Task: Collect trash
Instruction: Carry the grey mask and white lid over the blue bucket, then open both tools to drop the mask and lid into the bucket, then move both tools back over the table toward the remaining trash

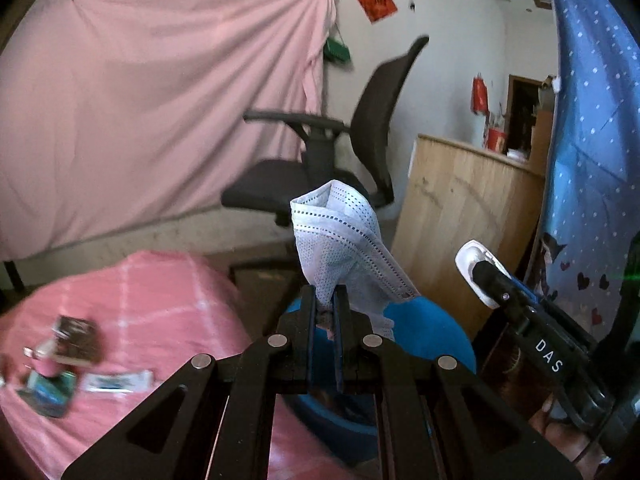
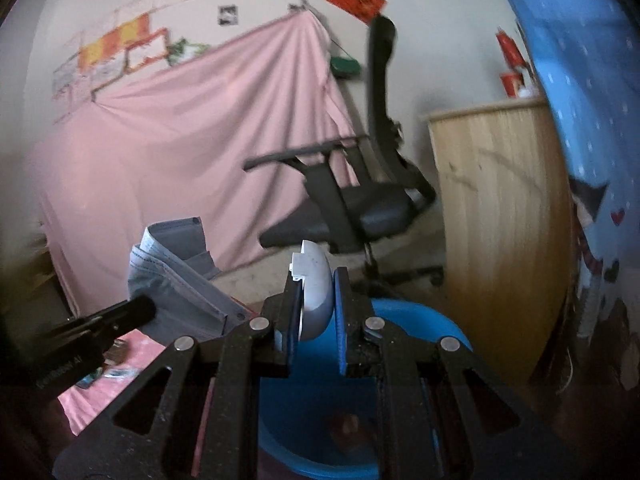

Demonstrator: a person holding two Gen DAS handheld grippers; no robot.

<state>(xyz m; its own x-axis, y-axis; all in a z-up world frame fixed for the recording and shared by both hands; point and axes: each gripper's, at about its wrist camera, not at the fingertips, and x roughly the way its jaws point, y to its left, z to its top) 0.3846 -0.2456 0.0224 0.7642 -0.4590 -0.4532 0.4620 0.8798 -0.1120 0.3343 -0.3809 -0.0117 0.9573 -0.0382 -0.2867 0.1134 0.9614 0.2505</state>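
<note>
My left gripper (image 1: pixel 325 296) is shut on a crumpled pale blue face mask (image 1: pixel 340 236) and holds it up above a blue bin (image 1: pixel 432 328). The mask also shows in the right wrist view (image 2: pixel 176 272), beside the left gripper's black fingers (image 2: pixel 120 316). My right gripper (image 2: pixel 318 280) is shut on a white curved plastic piece (image 2: pixel 316 292) above the blue bin (image 2: pixel 408 320). In the left wrist view the right gripper (image 1: pixel 486 276) shows at the right with the white piece (image 1: pixel 470 258). Something reddish lies in the bin's bottom (image 2: pixel 346 426).
A pink checked tablecloth (image 1: pixel 160 300) at the left bears several small packets and wrappers (image 1: pixel 64 364). A black office chair (image 1: pixel 320 160) stands behind, before a pink hanging sheet (image 1: pixel 140 100). A wooden board (image 1: pixel 468 216) and a blue dotted cloth (image 1: pixel 592 120) stand at the right.
</note>
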